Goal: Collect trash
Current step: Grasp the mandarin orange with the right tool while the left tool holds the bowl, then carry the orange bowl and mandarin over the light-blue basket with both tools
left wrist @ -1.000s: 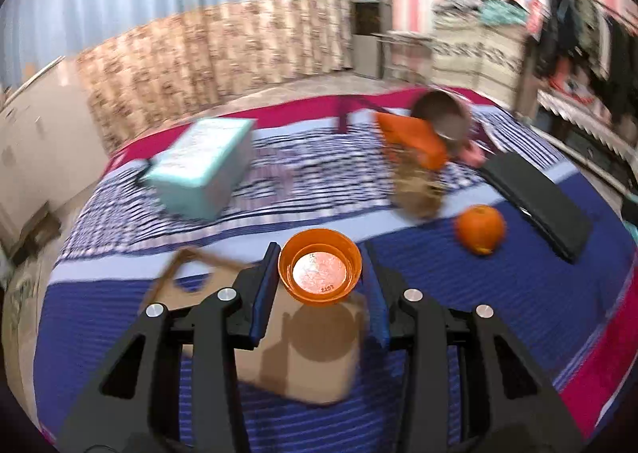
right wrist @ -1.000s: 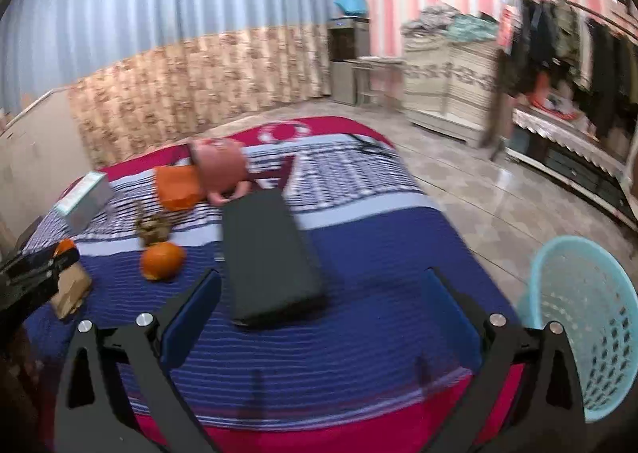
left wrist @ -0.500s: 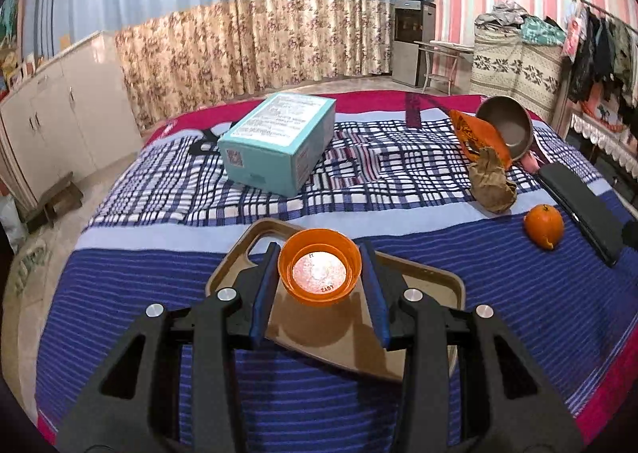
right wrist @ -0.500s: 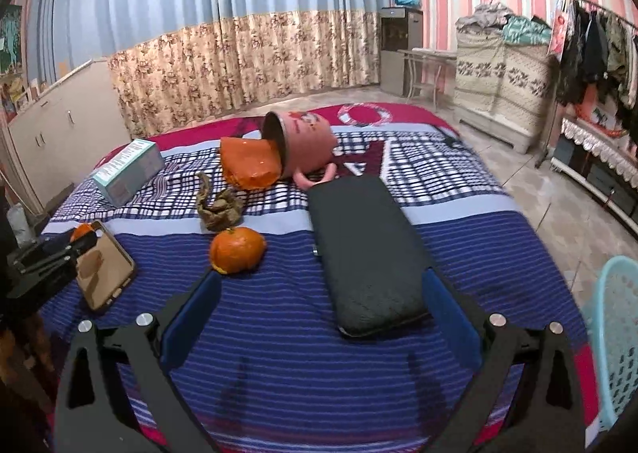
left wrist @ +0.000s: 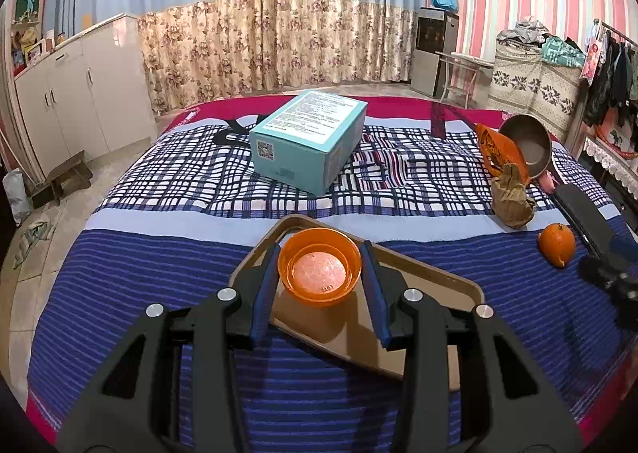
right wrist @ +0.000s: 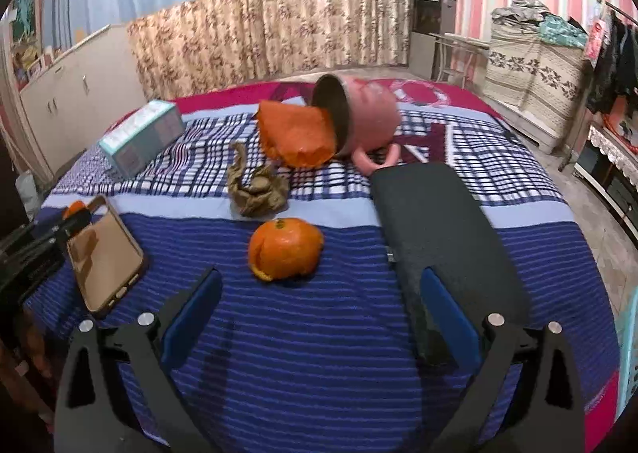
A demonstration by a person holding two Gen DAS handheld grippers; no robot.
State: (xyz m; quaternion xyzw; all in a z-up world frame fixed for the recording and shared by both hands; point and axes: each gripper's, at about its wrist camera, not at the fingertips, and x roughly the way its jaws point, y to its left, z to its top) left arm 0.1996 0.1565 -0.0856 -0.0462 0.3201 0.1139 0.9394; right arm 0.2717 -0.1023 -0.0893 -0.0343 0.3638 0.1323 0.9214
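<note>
My left gripper (left wrist: 320, 273) is shut on a small orange plastic cup (left wrist: 320, 266) and holds it just above a brown tray (left wrist: 430, 285) on the bed. My right gripper (right wrist: 319, 305) is open and empty, just short of an orange peel (right wrist: 285, 249). Behind the peel lie a crumpled brown paper (right wrist: 257, 190) and an orange wrapper (right wrist: 295, 136) at the mouth of a tipped pink pot (right wrist: 359, 114). The peel (left wrist: 557, 245), paper (left wrist: 511, 197) and wrapper (left wrist: 500, 152) also show at the right of the left wrist view.
A teal box (left wrist: 309, 138) stands mid-bed. A long black case (right wrist: 442, 229) lies right of the peel. The tray (right wrist: 105, 257) lies at the bed's left end. A light blue basket's rim (right wrist: 630, 337) shows at the far right. Cabinets (left wrist: 79, 102) stand left.
The left gripper, still holding the cup, has steadied over the tray. The right gripper swung left from the basket and moved toward the orange peel, which now lies between its open fingers' line.
</note>
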